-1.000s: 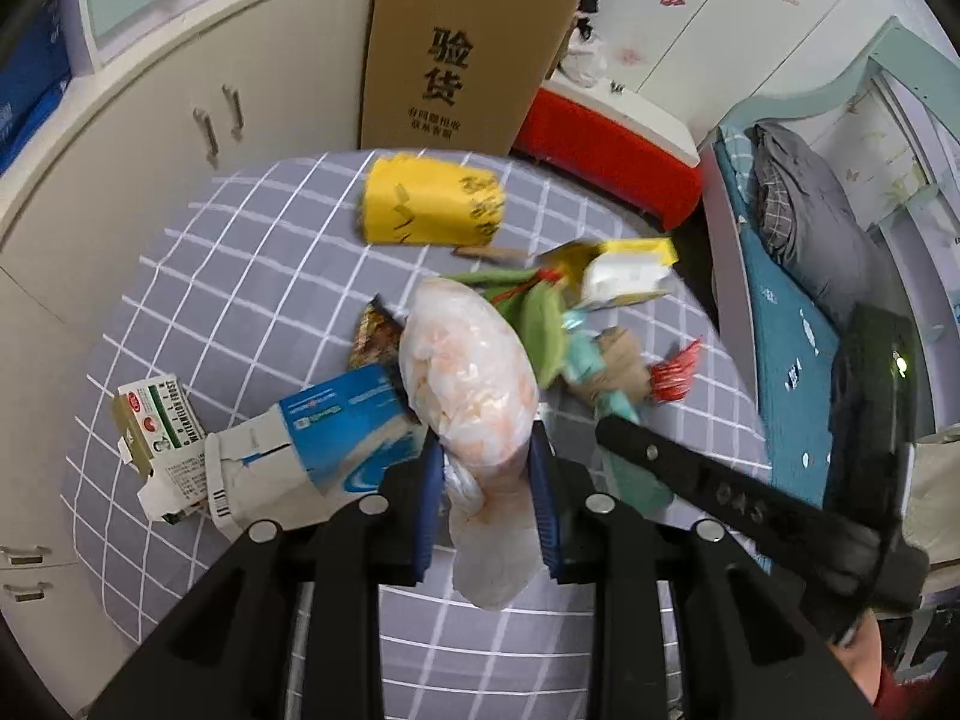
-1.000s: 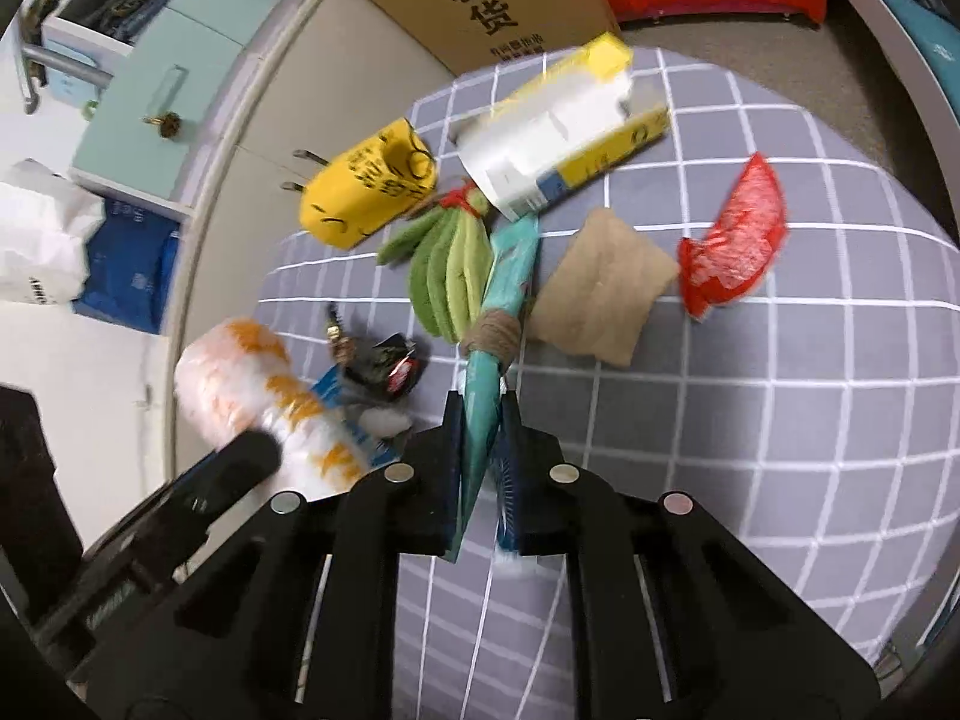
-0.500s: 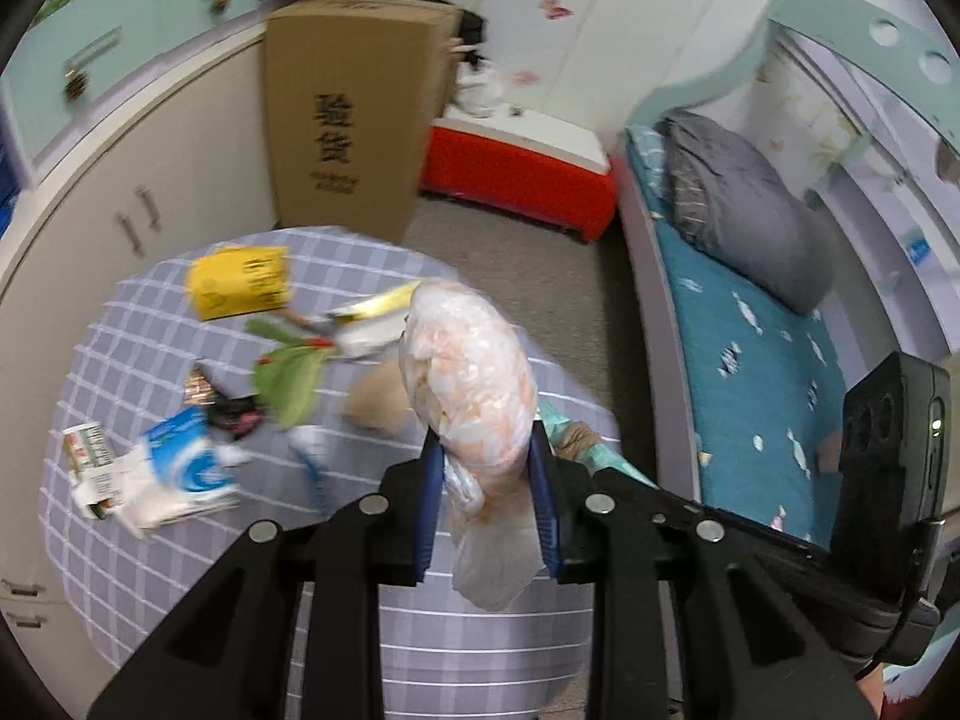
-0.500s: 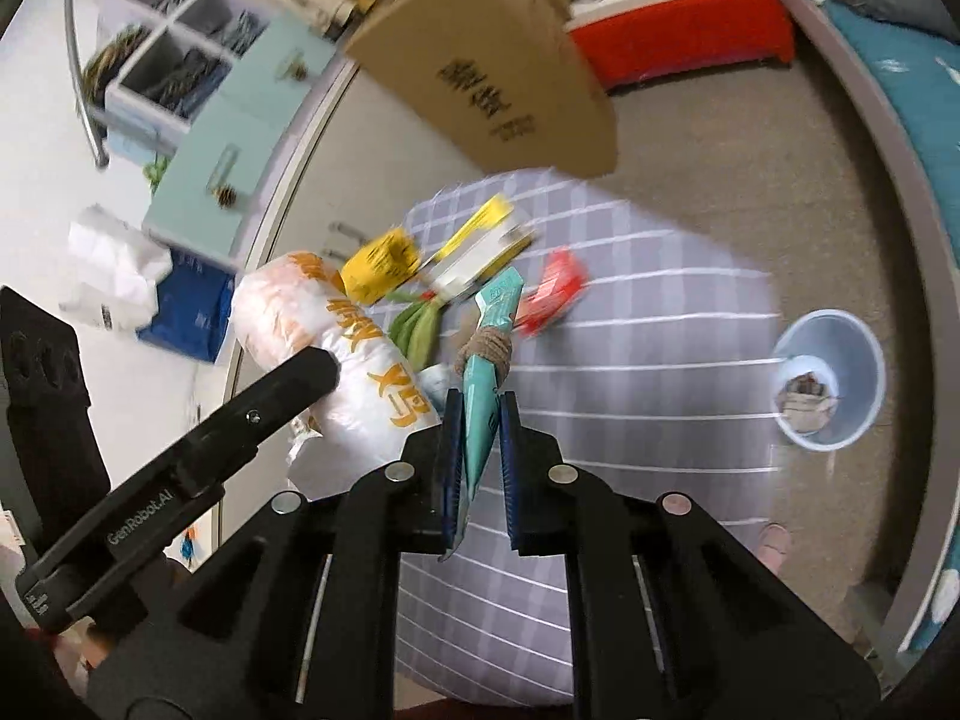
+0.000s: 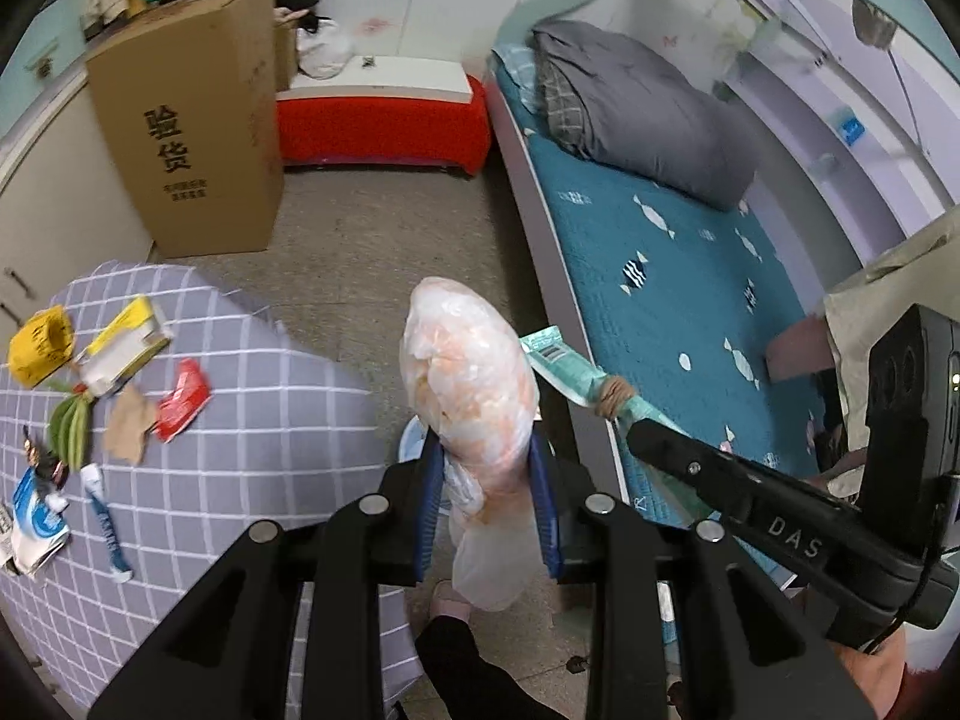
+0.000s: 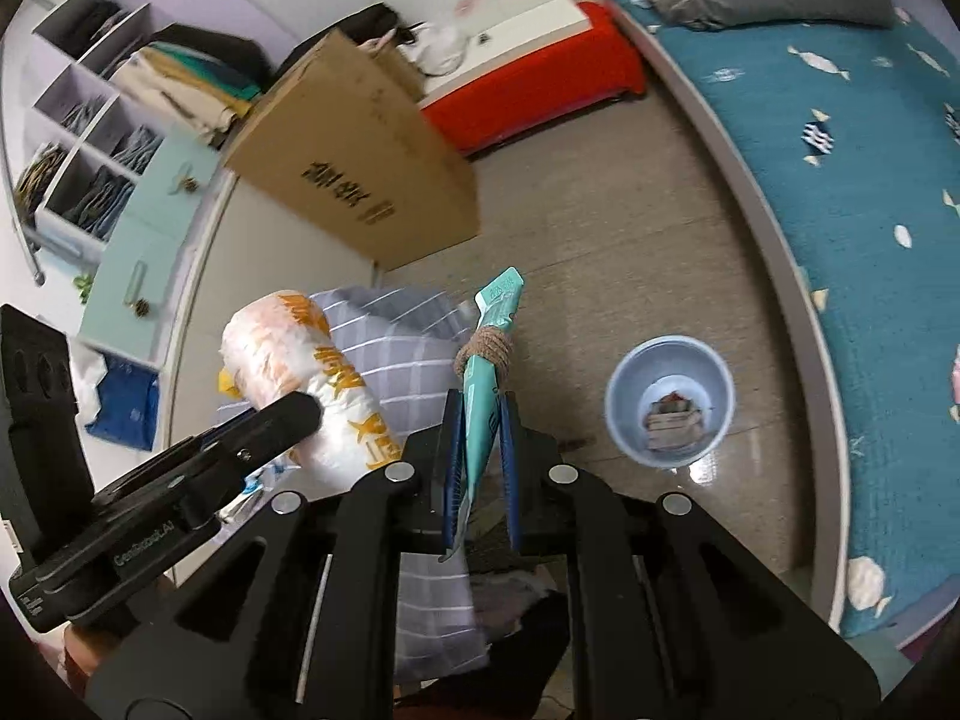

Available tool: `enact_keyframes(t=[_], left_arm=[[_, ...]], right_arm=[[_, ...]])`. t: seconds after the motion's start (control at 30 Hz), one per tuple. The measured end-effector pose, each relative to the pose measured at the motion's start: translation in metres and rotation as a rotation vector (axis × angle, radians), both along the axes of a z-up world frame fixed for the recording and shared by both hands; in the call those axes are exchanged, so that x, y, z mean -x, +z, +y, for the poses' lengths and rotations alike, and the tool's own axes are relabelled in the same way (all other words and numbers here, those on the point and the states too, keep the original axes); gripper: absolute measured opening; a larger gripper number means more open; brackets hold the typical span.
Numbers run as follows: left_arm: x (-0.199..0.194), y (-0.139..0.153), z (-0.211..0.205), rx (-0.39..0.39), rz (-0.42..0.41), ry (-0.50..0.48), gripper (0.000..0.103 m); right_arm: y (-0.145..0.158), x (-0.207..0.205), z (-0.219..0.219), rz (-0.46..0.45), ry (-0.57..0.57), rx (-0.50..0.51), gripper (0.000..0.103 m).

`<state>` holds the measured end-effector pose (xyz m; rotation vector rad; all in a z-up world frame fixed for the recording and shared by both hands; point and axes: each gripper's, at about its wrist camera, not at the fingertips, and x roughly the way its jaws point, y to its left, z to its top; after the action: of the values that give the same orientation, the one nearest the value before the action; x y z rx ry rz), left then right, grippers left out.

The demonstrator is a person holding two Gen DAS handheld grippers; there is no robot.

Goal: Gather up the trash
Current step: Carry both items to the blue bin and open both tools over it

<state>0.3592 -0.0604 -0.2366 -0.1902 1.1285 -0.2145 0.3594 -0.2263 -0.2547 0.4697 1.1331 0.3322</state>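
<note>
Small bedroom w/ a teal-quilted bed (image 5: 690, 276) on the right, a big cardboard box (image 5: 186, 120) at the far wall, and a table under a grey checked cloth (image 5: 252, 420) on the left. The left gripper (image 5: 486, 504) was pinched on a white-and-orange plastic bag (image 5: 468, 396), the bag's bulk standing above the pads, its loose tail hanging below. The right gripper (image 6: 483, 468) was pressed nearly together on a flat teal packet (image 6: 489, 360) w/ a brown band round its middle. Both loads hung past the table edge, over bare floor. The pale blue bin (image 6: 669, 399) stood on the floor between table and bed, right of the right gripper, w/ one piece of rubbish already in it. In the left view the bag hid all but a sliver of the bin.

More trash lay on the cloth: yellow pack (image 5: 39, 345), red wrapper (image 5: 183, 399), brown paper scrap (image 5: 129, 423), green pods (image 5: 69, 429), etc.

Risks, as a judgement: bin mouth looked small for two items at once; the bulky bag could catch the rim & tip it, or slide out of the hold since it's slick film. The long packet might bridge the rim and fall outside if released off-centre. The left side would be dropping nearly blind.
</note>
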Motion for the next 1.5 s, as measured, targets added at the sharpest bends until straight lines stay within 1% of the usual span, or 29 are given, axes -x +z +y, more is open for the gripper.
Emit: enact_keyframes(t=[0.03,0.07,0.1,0.13,0.2,0.3,0.47,0.63,0.93,1.0,1.03,1.07,1.1,1.13,1.17,1.27,1.33,1.5], left_arm=[[-0.003,-0.002,-0.005,-0.001,0.005,-0.007,0.027],[-0.006,-0.003,-0.011,-0.002,0.011,-0.012,0.026],[-0.010,-0.006,-0.016,-0.007,0.017,-0.012,0.026],[-0.015,-0.008,-0.020,-0.009,0.024,-0.015,0.026],[-0.023,-0.013,-0.030,-0.019,0.039,-0.017,0.026],[-0.028,-0.018,-0.041,-0.027,0.052,-0.025,0.026],[-0.036,-0.026,-0.055,-0.037,0.072,-0.040,0.027],[-0.043,-0.028,-0.070,-0.044,0.067,-0.064,0.027],[-0.053,-0.029,-0.089,-0.040,0.057,-0.101,0.027],[-0.055,-0.027,-0.092,-0.033,0.051,-0.104,0.028],[-0.055,-0.026,-0.092,-0.022,0.046,-0.102,0.032],[-0.056,-0.026,-0.092,-0.005,0.044,-0.095,0.041],[-0.056,-0.026,-0.090,-0.007,0.046,-0.084,0.047],[-0.057,-0.027,-0.088,-0.013,0.044,-0.066,0.060],[-0.057,-0.028,-0.085,-0.009,0.042,-0.052,0.067],[-0.058,-0.031,-0.077,0.009,0.067,-0.032,0.067],[-0.055,-0.028,-0.073,0.033,0.051,-0.030,0.067],[-0.046,-0.021,-0.062,0.011,0.025,-0.018,0.068]], right_arm=[[-0.004,-0.006,-0.007,0.000,-0.004,0.005,0.019],[-0.010,-0.011,-0.013,0.007,-0.010,0.012,0.026],[-0.016,-0.017,-0.019,0.016,-0.027,0.017,0.052],[-0.021,-0.020,-0.024,0.024,-0.029,0.017,0.062],[-0.031,-0.027,-0.032,0.042,-0.030,0.036,0.062],[-0.032,-0.030,-0.040,0.043,-0.035,0.032,0.062],[-0.016,-0.022,-0.047,-0.025,-0.028,0.104,0.062],[-0.004,-0.016,-0.054,-0.083,-0.038,0.162,0.062],[0.006,-0.014,-0.075,-0.139,-0.083,0.200,0.062],[0.009,-0.013,-0.078,-0.149,-0.097,0.203,0.062],[0.010,-0.014,-0.080,-0.155,-0.105,0.206,0.064],[0.011,-0.013,-0.081,-0.161,-0.114,0.209,0.065],[0.013,-0.012,-0.083,-0.163,-0.122,0.209,0.065],[0.013,-0.012,-0.084,-0.164,-0.129,0.206,0.065],[0.013,-0.012,-0.085,-0.161,-0.133,0.206,0.065],[0.011,-0.009,-0.084,-0.152,-0.138,0.202,0.065],[0.011,-0.009,-0.082,-0.148,-0.138,0.194,0.065],[0.014,-0.007,-0.069,-0.149,-0.115,0.191,0.065]])
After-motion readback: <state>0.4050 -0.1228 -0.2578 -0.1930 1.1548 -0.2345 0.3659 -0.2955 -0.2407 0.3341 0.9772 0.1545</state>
